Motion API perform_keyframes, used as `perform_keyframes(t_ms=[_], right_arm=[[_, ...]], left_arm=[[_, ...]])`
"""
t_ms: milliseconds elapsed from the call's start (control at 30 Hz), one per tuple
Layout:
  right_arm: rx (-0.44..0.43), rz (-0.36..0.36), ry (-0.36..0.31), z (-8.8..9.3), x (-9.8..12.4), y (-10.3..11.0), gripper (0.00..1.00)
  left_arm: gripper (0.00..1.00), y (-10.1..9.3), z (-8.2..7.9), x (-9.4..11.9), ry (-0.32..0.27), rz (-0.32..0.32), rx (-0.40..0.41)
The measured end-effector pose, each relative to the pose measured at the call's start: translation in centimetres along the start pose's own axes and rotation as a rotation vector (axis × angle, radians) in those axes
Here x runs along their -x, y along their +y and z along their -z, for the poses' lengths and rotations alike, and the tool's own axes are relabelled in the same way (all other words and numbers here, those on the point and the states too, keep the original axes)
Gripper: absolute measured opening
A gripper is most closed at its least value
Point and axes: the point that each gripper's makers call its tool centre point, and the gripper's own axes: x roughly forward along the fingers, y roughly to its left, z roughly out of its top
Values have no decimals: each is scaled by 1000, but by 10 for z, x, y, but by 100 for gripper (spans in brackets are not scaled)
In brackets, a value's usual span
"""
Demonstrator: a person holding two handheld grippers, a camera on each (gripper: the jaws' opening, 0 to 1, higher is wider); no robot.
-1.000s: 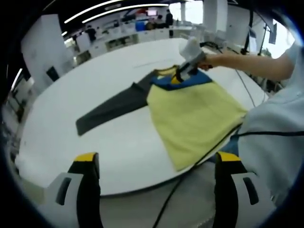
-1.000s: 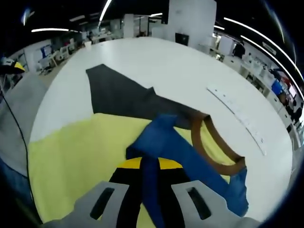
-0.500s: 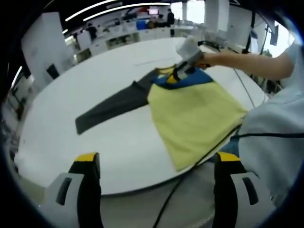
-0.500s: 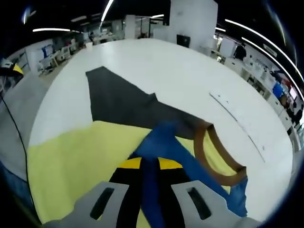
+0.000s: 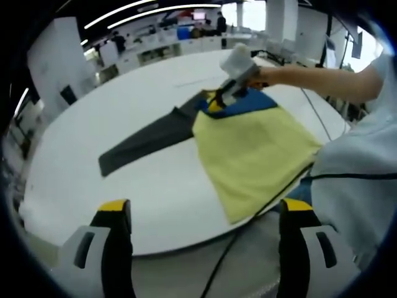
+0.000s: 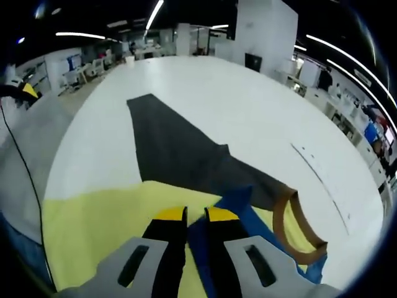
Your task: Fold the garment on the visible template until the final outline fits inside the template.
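Mid-fold: right gripper (image 6: 195, 217) clamped on the blue sleeve (image 6: 232, 208), held over the yellow shirt (image 5: 254, 149) lying flat on the white table (image 5: 155, 186), grey sleeve (image 5: 146, 136) spread out to the side. Left gripper (image 5: 201, 217) wide open, hanging off the table edge, holding nothing. Next, probably: lay blue sleeve flat across the yellow body, release, then fold in the grey one; no clear template outline to judge fit.

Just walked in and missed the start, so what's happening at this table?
A person is folding a yellow shirt on a white table using handheld tongs. The right tongs are shut on the blue sleeve, lifting it over the yellow body near the brown collar. The dark grey sleeve lies spread flat on the table. The left tongs hang open near the table's edge, holding nothing.
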Motion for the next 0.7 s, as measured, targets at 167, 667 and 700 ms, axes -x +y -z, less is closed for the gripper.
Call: perform_keyframes(t_ms=[167, 667, 700], right_arm=[[28, -25, -14, -9, -1, 13, 11], [-14, 62, 28, 27, 30, -33, 14], [-16, 53, 36, 31, 27, -32, 14]], left_arm=[[95, 1, 0, 0, -4, -1, 4], [94, -2, -1, -2, -4, 8, -8], [94, -2, -2, -2, -4, 9, -9]])
